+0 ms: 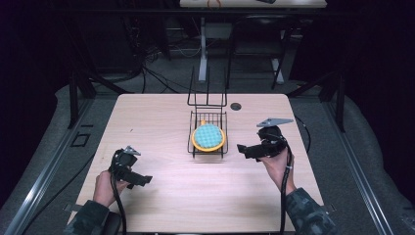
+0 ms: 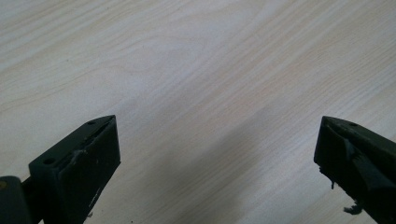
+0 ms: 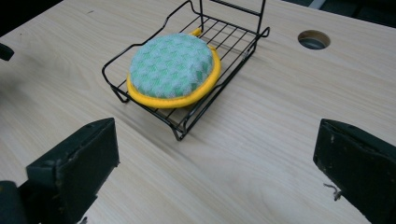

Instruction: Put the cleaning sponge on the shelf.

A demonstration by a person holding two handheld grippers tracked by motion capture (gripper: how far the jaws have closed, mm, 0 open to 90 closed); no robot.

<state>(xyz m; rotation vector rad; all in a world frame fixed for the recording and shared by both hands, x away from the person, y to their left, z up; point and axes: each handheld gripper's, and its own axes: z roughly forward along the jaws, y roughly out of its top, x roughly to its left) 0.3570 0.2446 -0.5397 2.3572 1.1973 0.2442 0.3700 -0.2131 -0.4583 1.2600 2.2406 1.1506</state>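
Observation:
A round sponge [image 1: 208, 137] [image 3: 172, 66], green-checked on top with a yellow rim, lies in a black wire rack [image 1: 192, 143] [image 3: 187, 122] at the middle of the wooden table [image 1: 166, 191]. My right gripper [image 1: 243, 150] [image 3: 217, 161] hovers just right of the rack, pointing at it, open, with nothing between its fingers. My left gripper [image 1: 143, 180] [image 2: 217, 158] rests low at the front left, open over bare wood, well apart from the rack.
A round cable hole [image 1: 236, 106] [image 3: 314, 39] sits in the table behind the rack. Tall wire uprights [image 1: 208, 90] rise from the rack's back. Bare wood [image 2: 196, 70] lies under the left gripper. Dark floor and desk legs lie beyond the far edge.

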